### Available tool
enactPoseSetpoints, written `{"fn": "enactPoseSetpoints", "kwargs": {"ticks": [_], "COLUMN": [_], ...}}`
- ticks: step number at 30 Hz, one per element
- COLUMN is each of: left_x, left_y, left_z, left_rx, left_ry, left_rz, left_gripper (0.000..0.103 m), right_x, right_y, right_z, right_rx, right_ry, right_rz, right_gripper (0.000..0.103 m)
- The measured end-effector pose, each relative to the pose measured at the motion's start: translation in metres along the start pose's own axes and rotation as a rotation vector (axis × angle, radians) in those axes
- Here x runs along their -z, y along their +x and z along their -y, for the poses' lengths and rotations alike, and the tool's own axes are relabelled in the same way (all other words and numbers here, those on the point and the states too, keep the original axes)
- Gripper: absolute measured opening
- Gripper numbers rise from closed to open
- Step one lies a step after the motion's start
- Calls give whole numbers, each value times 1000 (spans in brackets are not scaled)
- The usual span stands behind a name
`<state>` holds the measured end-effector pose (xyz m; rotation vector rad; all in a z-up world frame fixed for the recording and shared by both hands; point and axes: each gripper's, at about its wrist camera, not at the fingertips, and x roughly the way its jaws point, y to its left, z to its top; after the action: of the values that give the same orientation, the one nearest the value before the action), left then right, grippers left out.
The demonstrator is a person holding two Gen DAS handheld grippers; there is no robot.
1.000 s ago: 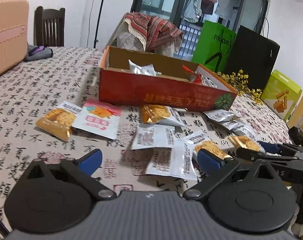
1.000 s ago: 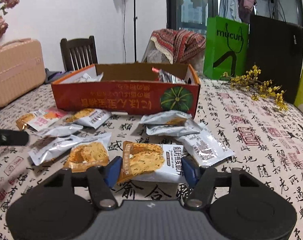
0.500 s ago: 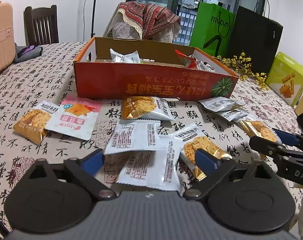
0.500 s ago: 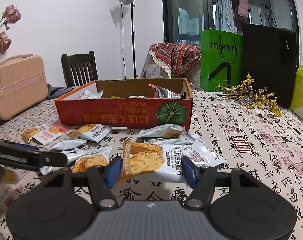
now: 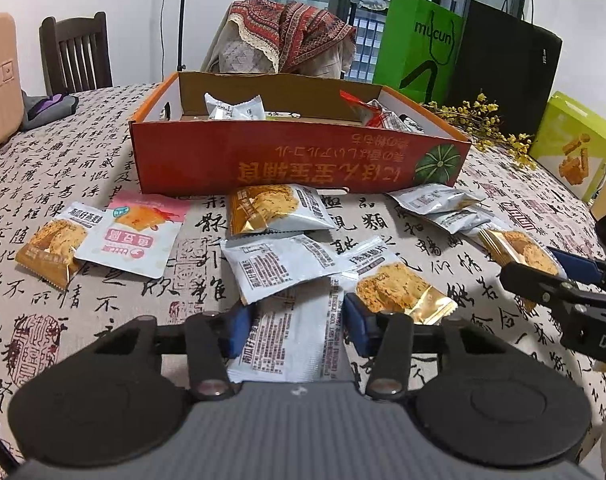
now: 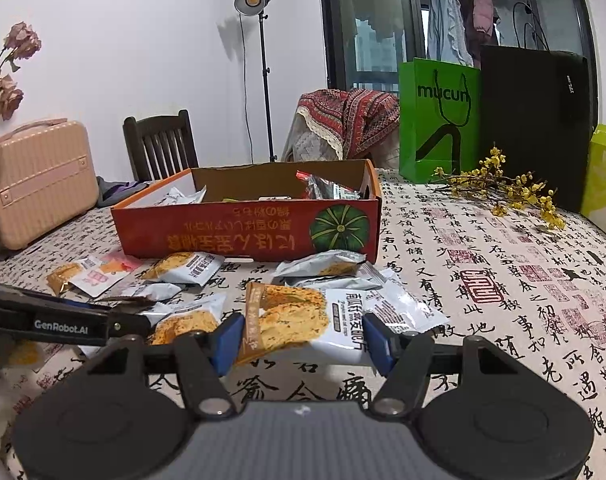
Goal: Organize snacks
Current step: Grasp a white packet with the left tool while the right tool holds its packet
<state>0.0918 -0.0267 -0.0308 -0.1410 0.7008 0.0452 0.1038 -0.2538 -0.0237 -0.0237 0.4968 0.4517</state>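
Pink packet [image 5: 133, 236] shows clearly only left-side.

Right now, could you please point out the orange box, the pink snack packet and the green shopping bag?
orange box [image 5: 303, 164]: left wrist view, on its front wall.
pink snack packet [image 5: 133, 240]: left wrist view, on its middle.
green shopping bag [image 6: 439, 120]: right wrist view, on its printed front.
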Motion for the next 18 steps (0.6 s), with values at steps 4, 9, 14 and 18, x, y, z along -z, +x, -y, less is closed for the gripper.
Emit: {"fn": "enactPoseSetpoints", "kwargs": {"ticks": [4,9,14,18], "left_x": [2,6,8,9], "left_y": [-6,-20,-33,-44], "left_z": [0,2,6,8], "left_rx": [14,44,72,90], "left_ry": [0,13,28,34], "left_rz": [8,26,47,71], "left_gripper": [47,47,47,47], "right_x": [0,-2,-3,-4], "right_y": [-2,-5,-10,-15], "right_z": [-2,-5,-10,-13], "right_rx": [-1,1,-3,-1], "right_ry": [-3,-6,-17,-20], "right_rz": [5,11,20,28], "right_gripper": [63,63,63,63]}}
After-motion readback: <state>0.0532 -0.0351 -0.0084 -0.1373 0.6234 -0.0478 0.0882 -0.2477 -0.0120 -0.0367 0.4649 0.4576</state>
